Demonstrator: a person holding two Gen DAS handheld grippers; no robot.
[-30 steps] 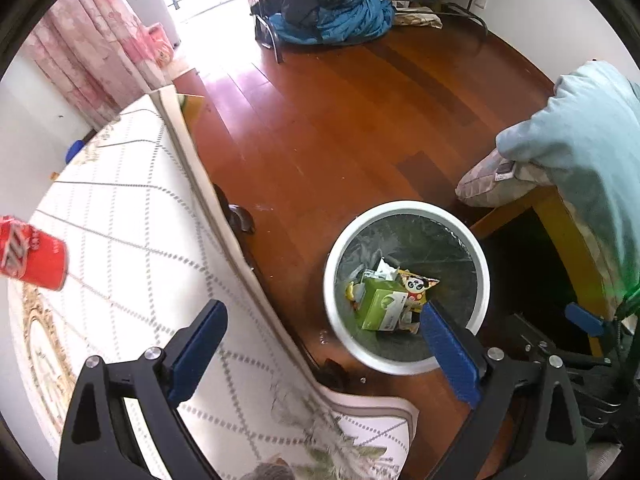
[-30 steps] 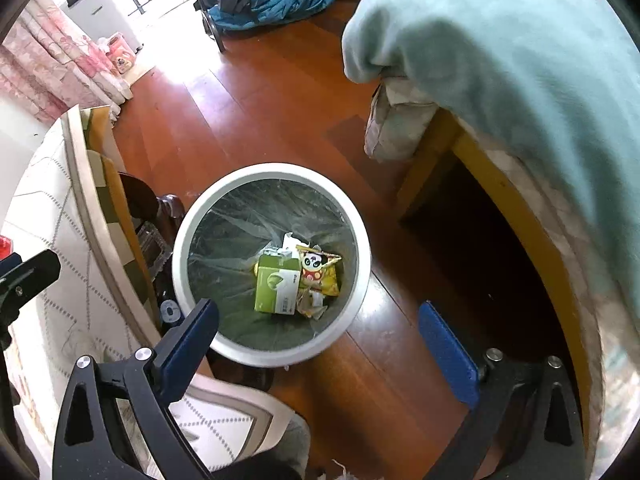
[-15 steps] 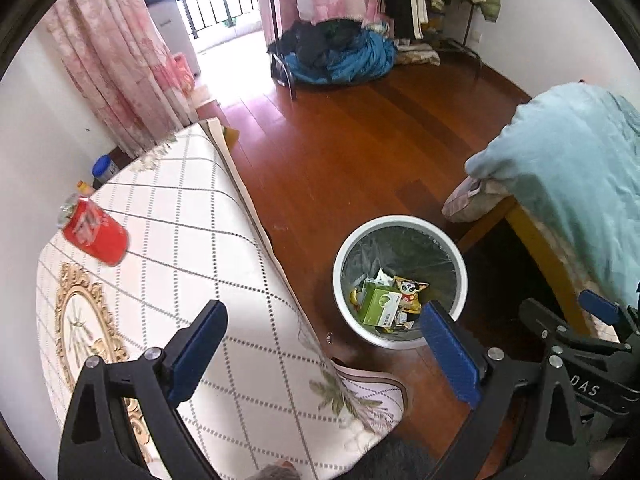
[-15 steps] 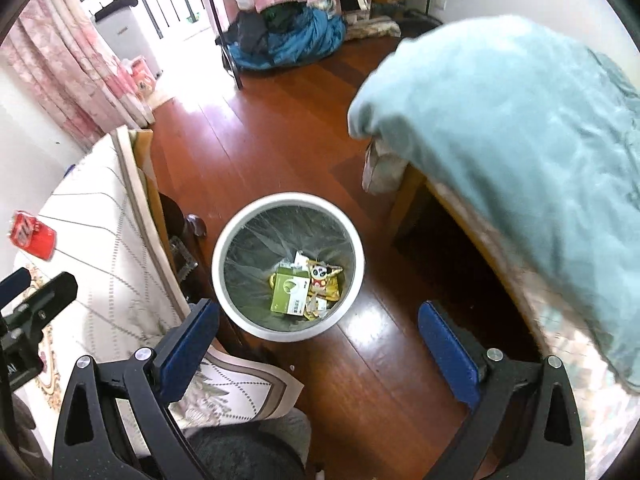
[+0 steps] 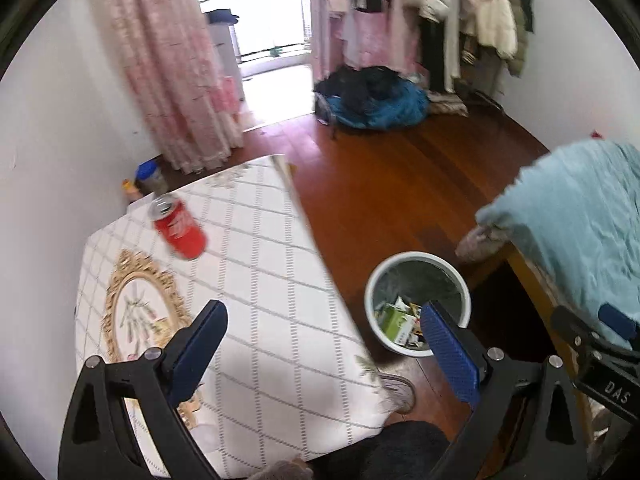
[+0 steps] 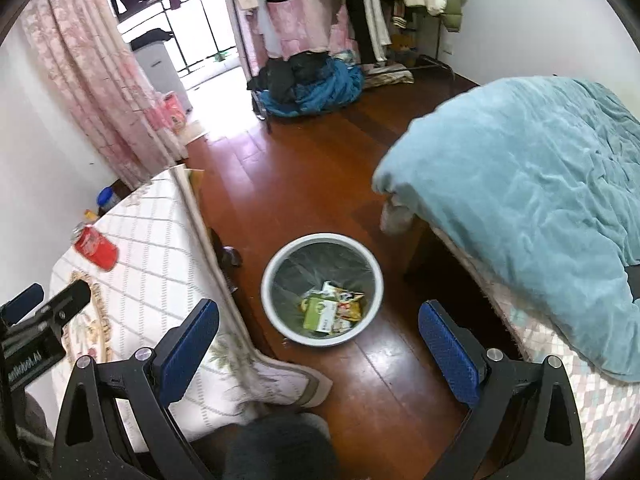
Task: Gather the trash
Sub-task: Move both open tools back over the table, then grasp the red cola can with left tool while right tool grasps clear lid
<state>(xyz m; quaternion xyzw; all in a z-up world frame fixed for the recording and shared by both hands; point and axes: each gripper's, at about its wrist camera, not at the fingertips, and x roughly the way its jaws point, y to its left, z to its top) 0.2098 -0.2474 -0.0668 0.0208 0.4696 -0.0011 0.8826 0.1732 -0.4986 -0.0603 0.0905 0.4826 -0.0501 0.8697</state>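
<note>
A red soda can (image 5: 179, 227) lies on its side on the white checked tablecloth (image 5: 256, 280), far from my left gripper (image 5: 324, 336), which is open and empty above the table's near edge. The can also shows in the right wrist view (image 6: 95, 247). A white trash bin (image 6: 322, 289) with a green carton (image 6: 319, 313) and snack wrappers inside stands on the wood floor between table and bed. It also shows in the left wrist view (image 5: 416, 304). My right gripper (image 6: 318, 334) is open and empty, high above the bin.
A bed with a teal blanket (image 6: 532, 208) fills the right. A clothes rack (image 6: 344, 8) and a blue pile of clothes (image 6: 312, 84) stand at the back. Pink curtains (image 6: 100, 80) hang by the balcony door. A jar (image 5: 150, 176) sits behind the table.
Both grippers have risen and pulled back from the bin, so it looks smaller. The left view has swung over the table and the can now lies further in front.
</note>
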